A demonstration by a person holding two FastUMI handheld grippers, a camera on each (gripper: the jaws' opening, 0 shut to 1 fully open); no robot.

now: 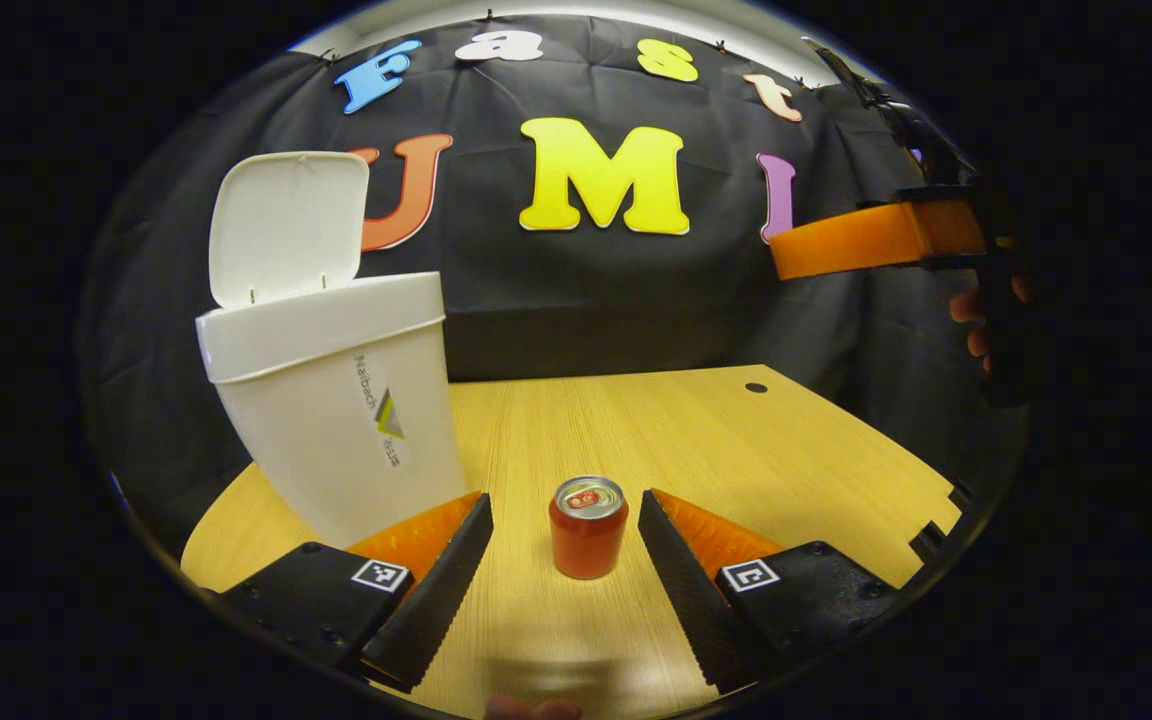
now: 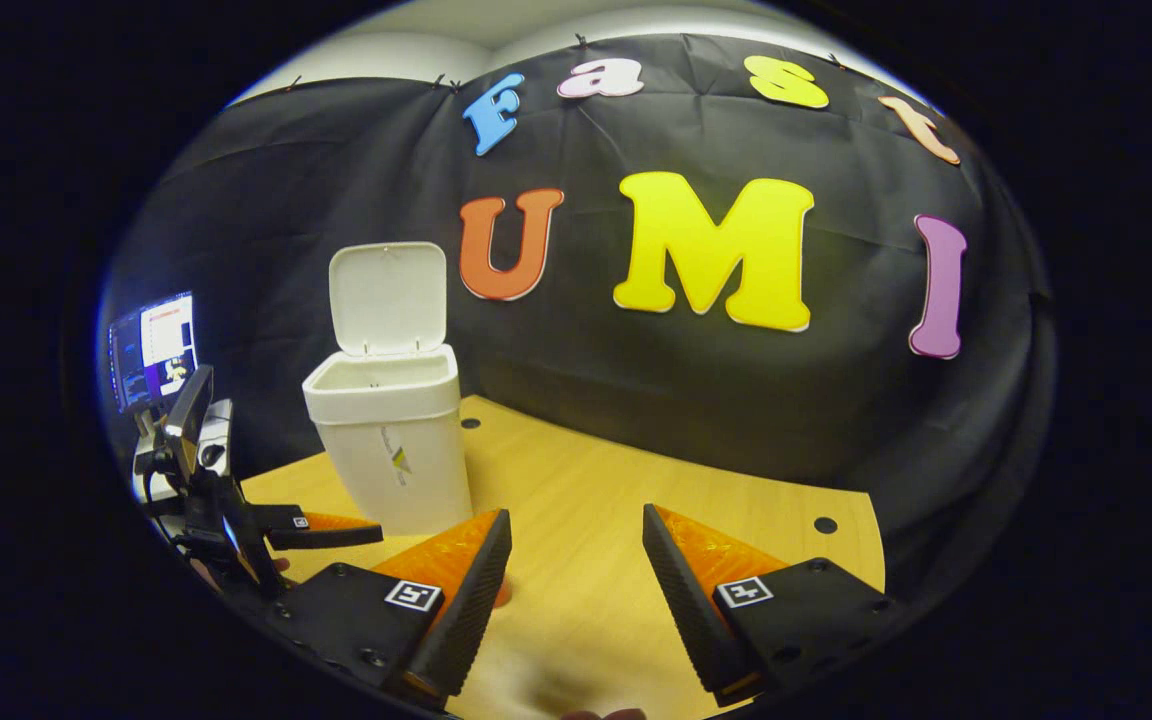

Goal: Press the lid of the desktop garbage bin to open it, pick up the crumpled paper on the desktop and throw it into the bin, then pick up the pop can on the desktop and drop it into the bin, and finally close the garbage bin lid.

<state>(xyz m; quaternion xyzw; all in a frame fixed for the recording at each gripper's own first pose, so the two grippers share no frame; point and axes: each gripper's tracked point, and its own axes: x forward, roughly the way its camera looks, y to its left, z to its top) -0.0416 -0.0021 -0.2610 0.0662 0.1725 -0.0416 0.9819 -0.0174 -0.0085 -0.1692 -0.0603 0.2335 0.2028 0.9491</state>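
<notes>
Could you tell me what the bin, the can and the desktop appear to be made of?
The bin looks like smooth cream plastic: thin moulded walls and a hinged lid. The pop can seems metal, with a shiny silver top and pull tab. The desktop shows pale wood grain, possibly laminate.

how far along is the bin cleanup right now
The bin stands with its lid up, so opening is done. No crumpled paper lies on the visible table. The pop can stands between the open left gripper fingers, not yet gripped. Left: dropping it in and closing the lid.
</notes>
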